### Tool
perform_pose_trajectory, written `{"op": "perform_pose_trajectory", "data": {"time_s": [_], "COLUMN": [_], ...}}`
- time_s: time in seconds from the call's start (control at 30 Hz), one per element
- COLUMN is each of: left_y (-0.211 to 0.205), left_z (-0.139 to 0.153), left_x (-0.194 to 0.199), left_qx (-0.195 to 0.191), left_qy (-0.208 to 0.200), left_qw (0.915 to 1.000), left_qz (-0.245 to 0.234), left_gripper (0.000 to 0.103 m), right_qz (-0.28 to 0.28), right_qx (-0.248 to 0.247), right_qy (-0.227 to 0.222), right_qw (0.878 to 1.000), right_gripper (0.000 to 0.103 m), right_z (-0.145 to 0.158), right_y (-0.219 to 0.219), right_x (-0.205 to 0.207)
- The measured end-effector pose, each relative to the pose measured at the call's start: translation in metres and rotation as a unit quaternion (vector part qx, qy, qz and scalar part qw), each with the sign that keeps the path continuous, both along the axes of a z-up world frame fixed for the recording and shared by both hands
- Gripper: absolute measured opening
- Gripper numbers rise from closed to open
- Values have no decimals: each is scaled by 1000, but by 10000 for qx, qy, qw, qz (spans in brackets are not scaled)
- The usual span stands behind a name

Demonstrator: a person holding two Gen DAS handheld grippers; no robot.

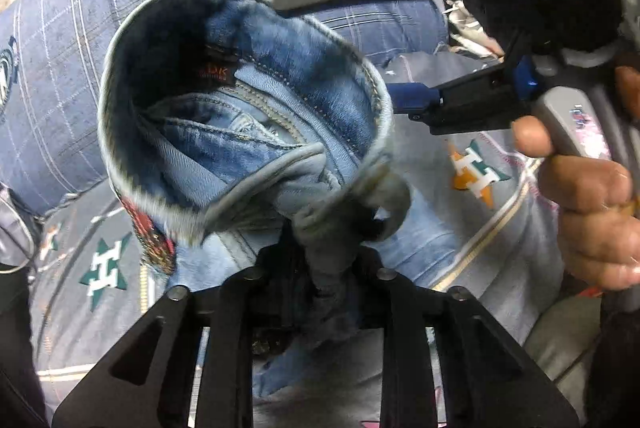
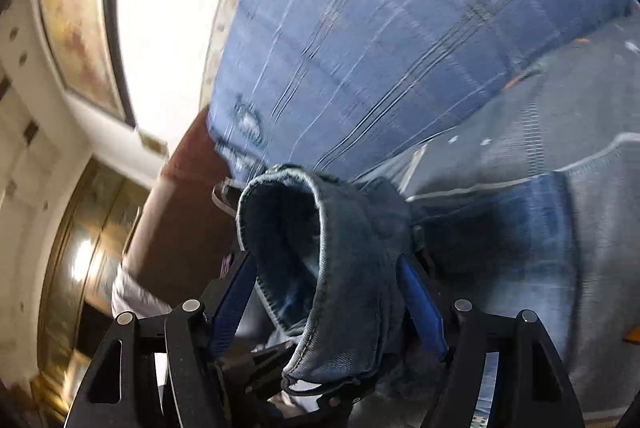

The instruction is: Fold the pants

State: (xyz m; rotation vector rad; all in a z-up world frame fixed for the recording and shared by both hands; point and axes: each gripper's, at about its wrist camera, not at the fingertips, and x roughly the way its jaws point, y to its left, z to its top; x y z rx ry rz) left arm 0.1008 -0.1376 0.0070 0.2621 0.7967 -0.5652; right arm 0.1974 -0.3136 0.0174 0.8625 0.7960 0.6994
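two tools grip one pair of light blue jeans (image 1: pixel 248 116), lifted above a bed; in the left wrist view the checked blue pillow (image 1: pixel 120 8) lies at the far left and top, and under it the grey bedspread (image 1: pixel 500 248) carries green and orange star-and-letter emblems; toward the middle the open waistband curls into a ring with a dark label inside it, and a bunched fold of denim runs down into the left tool (image 1: pixel 320 268), whose jaws are pressed together on that fold; further right the right tool (image 1: pixel 408 100) reaches in sideways, its blue-padded tip at the edge of the waistband, with a bare hand (image 1: pixel 588 196) around its grey handle; in the right wrist view a pale wall with a framed panel sits at the left, then a brown board, then the right tool's blue pads (image 2: pixel 424 308) pinching a rolled hem of denim between them; the pillow and bedspread blur across the right.
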Motion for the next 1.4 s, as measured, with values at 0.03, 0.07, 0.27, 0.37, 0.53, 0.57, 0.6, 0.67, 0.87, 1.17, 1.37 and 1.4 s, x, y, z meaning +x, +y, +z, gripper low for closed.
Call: {"op": "perform_pose_trajectory", "data": {"time_s": [0.03,0.07,0.27,0.37,0.53,0.57,0.6,0.67,0.87,1.17,1.37,1.4], "left_y": [2,4,13,19,13,11,8,8,16,60,67,65], "left_z": [-1,-1,-4,-2,-9,-10,-8,-6,-5,29,4,-4], "left_x": [-3,-6,-22,-17,-13,-14,-15,-16,-13,-3,27,31], "left_qx": [-36,-39,-185,-536,-475,-438,-424,-487,-721,-2022,-1717,-1671], "left_qy": [6,-28,-115,-1,65,53,50,95,340,684,1134,1278], "left_qw": [10000,10000,9995,9984,9987,9988,9988,9984,9963,9761,9775,9762], "left_qz": [-9,-28,-217,-189,-173,-194,-220,-288,-332,-402,457,536], "left_gripper": [25,27,40,40,40,40,40,40,40,40,40,40], "right_qz": [-51,-113,-16,-344,165,308,472,778,722,-251,-524,-535], "right_qx": [-13,-36,-186,-348,-24,-75,-176,-478,-1424,-1200,-1687,-2022], "right_qy": [42,86,-111,-513,-1213,-1235,-1213,-1162,-474,-160,772,1175], "right_qw": [10000,9999,9998,9975,9925,9918,9913,9890,9860,9923,9812,9708], "right_gripper": [71,71,71,71,71,71,71,70,9,5,5,6], "right_z": [-2,-4,5,20,39,40,39,35,7,4,-28,-46], "right_y": [-2,-4,3,-2,4,11,20,39,56,-2,-19,-18], "right_x": [0,1,-3,-14,-29,-27,-25,-19,0,0,5,12]}}
